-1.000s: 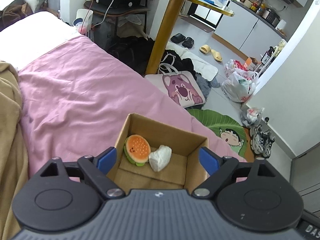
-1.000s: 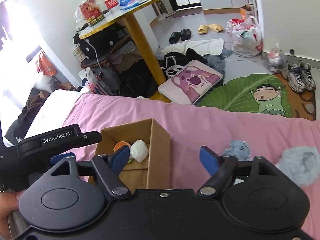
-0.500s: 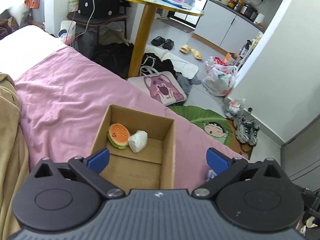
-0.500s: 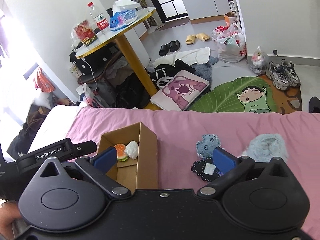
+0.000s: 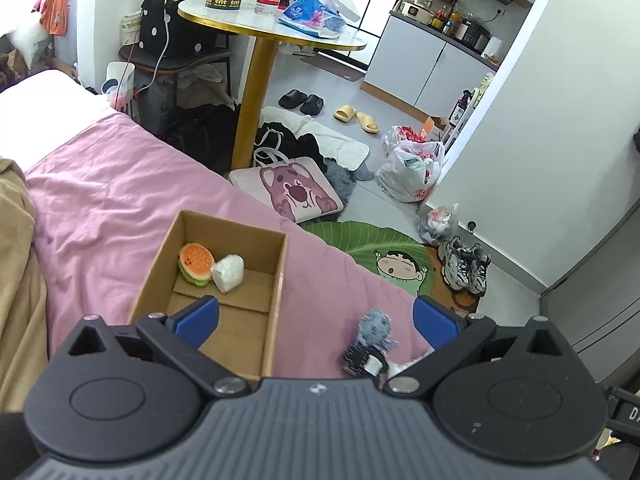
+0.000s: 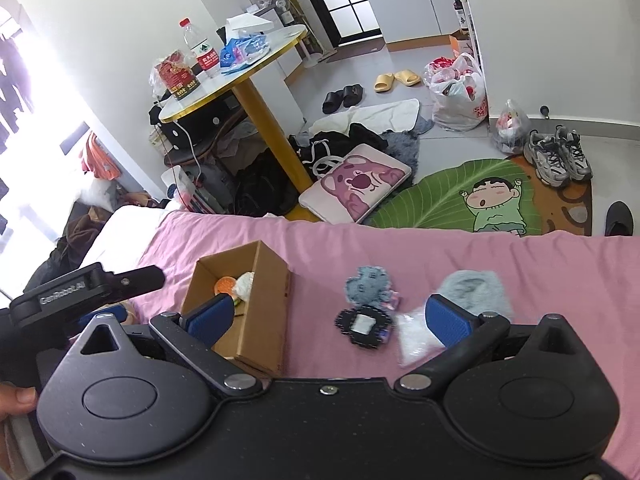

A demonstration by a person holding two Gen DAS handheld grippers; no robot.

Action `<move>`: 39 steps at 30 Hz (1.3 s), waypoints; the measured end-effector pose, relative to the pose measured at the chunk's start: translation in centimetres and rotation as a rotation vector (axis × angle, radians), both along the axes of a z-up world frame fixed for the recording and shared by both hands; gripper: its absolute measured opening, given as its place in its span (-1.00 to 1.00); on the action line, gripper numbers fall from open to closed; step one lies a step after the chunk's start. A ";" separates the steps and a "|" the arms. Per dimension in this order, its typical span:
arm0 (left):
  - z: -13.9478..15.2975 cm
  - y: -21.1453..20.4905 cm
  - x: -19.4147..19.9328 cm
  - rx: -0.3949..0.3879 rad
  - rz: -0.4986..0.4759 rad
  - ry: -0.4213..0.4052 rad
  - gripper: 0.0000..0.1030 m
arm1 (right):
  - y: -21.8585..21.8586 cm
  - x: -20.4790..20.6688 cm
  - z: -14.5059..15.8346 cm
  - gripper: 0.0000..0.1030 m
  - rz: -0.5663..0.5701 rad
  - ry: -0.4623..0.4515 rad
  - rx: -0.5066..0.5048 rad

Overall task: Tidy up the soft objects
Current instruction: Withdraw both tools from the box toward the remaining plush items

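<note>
A cardboard box (image 5: 276, 280) (image 6: 264, 300) sits on the pink bedsheet (image 5: 120, 184) (image 6: 500, 256). Inside it lie a burger plush (image 5: 195, 260) (image 6: 225, 285) and a white soft lump (image 5: 228, 273) (image 6: 245, 283). To the box's right on the sheet lie a blue-grey plush (image 6: 368, 288) (image 5: 374, 330), a black patch toy (image 6: 363, 326) (image 5: 362, 360), a clear white bag (image 6: 416, 336) and a fluffy grey piece (image 6: 472, 290). My left gripper (image 5: 316, 320) is open, held above the box's near right wall. My right gripper (image 6: 330, 316) is open above the sheet, between the box and the loose toys.
Beyond the bed's edge the floor holds a gold-legged round table (image 5: 256, 92), a pink bear cushion (image 5: 296, 192), a green leaf rug (image 6: 460, 196), sneakers (image 6: 556, 156), slippers and bags. A tan blanket (image 5: 16, 248) lies at the left. A hand (image 6: 16, 398) grips the left tool.
Both grippers have pulled back and up from the box and opened wider. The left view swung right, bringing the blue-grey plush in; the right view now shows all the loose toys.
</note>
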State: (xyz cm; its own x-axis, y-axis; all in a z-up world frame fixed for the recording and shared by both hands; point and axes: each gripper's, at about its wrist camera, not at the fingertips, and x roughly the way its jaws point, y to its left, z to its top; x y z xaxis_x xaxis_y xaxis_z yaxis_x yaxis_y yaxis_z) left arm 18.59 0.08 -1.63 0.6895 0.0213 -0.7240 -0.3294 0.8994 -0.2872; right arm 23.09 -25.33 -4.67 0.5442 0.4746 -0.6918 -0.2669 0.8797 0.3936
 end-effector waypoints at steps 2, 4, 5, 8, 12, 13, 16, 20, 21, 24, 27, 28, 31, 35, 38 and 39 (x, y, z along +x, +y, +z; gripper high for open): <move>0.5 -1.2 -0.4 -0.012 0.018 0.003 0.99 | -1.2 0.3 0.2 1.00 0.006 -0.003 -0.005; 1.1 -2.1 -0.7 -0.020 0.025 0.003 0.99 | -2.1 0.8 0.8 1.00 0.030 -0.010 0.003; 1.5 -2.6 -1.0 -0.013 0.031 0.003 0.99 | -2.3 0.9 1.1 1.00 0.042 -0.016 0.008; 3.0 -4.0 -1.7 0.002 0.050 0.009 0.99 | -2.7 1.9 2.3 1.00 0.094 -0.035 0.019; 4.5 -5.7 -2.9 0.014 0.055 0.031 0.99 | -3.3 2.2 3.2 1.00 0.118 -0.018 0.047; 4.8 -6.0 -3.3 0.018 0.054 0.031 0.99 | -3.4 2.0 3.3 1.00 0.115 -0.010 0.052; 5.4 -6.8 -4.5 0.028 0.049 0.021 0.99 | -3.7 1.2 3.5 1.00 0.128 -0.024 0.043; 4.7 -7.3 -5.1 0.047 0.037 0.012 0.99 | -4.3 0.3 2.7 1.00 0.088 -0.014 0.015; 4.4 -7.5 -5.0 0.041 0.020 0.015 0.99 | -4.6 0.1 2.3 1.00 0.080 -0.010 0.018; 3.2 -7.9 -3.9 0.047 -0.017 0.028 0.99 | -5.7 0.0 1.1 1.00 0.029 0.000 0.005; 1.8 -8.4 -2.4 0.040 -0.066 0.060 0.99 | -7.2 0.1 0.2 1.00 -0.044 0.038 -0.007; 1.4 -8.6 -2.1 0.031 -0.085 0.070 0.99 | -7.7 0.0 0.0 1.00 -0.055 0.042 -0.001; 0.5 -8.9 -0.8 0.023 -0.124 0.083 0.99 | -8.5 -0.1 -0.5 1.00 -0.108 0.051 -0.023; -0.8 -8.8 1.0 -0.020 -0.155 0.097 0.99 | -8.6 0.1 -1.0 1.00 -0.131 0.044 -0.044; -1.7 -8.9 2.9 -0.027 -0.181 0.112 0.99 | -8.8 0.7 -1.9 1.00 -0.152 0.055 -0.052; -2.1 -8.9 3.5 -0.030 -0.186 0.116 0.98 | -8.8 0.9 -2.2 1.00 -0.159 0.057 -0.052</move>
State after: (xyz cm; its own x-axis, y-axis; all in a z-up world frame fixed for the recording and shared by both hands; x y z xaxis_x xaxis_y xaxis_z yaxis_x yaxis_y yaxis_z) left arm 22.06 -8.85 -3.68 0.5919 -0.1209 -0.7969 -0.1911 0.9395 -0.2844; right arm 23.98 -34.12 -6.89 0.5690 0.3489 -0.7446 -0.1018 0.9284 0.3573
